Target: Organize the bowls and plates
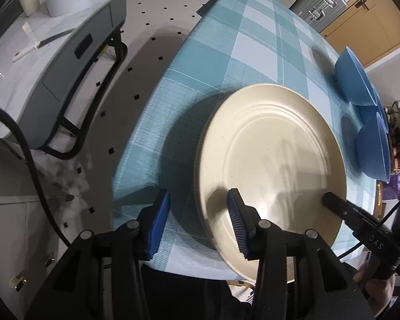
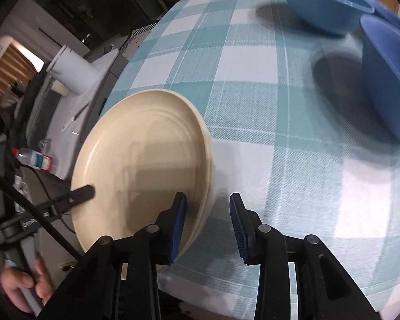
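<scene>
Grippers first: the left gripper [image 1: 198,222] has its jaws spread, one blue pad over the checked cloth [image 1: 253,42] and the other over the near edge of the cream plate [image 1: 274,160]. The rim passes between the two pads, but neither pad presses on it, as far as the left wrist view shows. The right gripper [image 2: 208,226] is the same on the opposite side: jaws spread, one pad over the plate [image 2: 146,160], the other over bare cloth [image 2: 253,93], and the rim lies in the gap without being pinched.

So the plate sits between the two grippers, with its left edge at the left one and its right edge at the right one. It is round, so it has no long axis; the line that matters runs from one gripper to the other across the plate. A second rim seems to show under its right edge, so it may be a stack, but I cannot tell for sure.

Further out, beyond the plate and toward the right gripper's side, stand blue bowls, one [image 1: 354,80] farther and one [image 1: 373,149] nearer, both well apart from the plate. The right gripper is the nearer one to them. I judge the plate is placed on the worktop, and the bowls are the next thing to arrange.
</scene>
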A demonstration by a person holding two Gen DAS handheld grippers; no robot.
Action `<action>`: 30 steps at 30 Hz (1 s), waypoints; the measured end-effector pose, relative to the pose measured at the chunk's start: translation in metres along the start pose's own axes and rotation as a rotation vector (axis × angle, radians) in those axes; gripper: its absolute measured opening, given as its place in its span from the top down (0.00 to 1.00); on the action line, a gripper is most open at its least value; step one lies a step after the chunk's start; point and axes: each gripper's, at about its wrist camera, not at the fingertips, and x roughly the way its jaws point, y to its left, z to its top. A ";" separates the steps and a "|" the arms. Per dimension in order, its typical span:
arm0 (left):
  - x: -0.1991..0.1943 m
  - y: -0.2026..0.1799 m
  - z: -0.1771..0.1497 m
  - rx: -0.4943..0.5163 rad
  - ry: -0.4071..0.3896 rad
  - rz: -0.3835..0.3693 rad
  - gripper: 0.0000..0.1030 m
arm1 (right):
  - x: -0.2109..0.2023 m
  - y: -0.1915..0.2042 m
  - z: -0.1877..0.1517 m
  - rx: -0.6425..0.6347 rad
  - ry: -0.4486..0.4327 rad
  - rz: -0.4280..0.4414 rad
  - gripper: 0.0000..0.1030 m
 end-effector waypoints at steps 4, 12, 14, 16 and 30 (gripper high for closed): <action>0.003 -0.003 0.001 -0.004 0.013 -0.044 0.59 | 0.004 -0.005 -0.001 0.055 0.009 0.066 0.69; 0.009 -0.005 0.011 -0.027 0.031 -0.116 0.61 | 0.012 -0.005 0.003 0.103 0.020 0.133 0.71; 0.010 -0.007 0.013 -0.023 0.030 -0.112 0.61 | 0.014 -0.006 0.007 0.097 0.027 0.132 0.71; 0.011 -0.010 0.017 -0.018 0.028 -0.106 0.60 | 0.014 -0.005 0.010 0.095 0.024 0.121 0.71; 0.030 -0.041 0.069 0.032 0.037 -0.094 0.58 | 0.016 -0.031 0.057 0.115 -0.009 0.097 0.71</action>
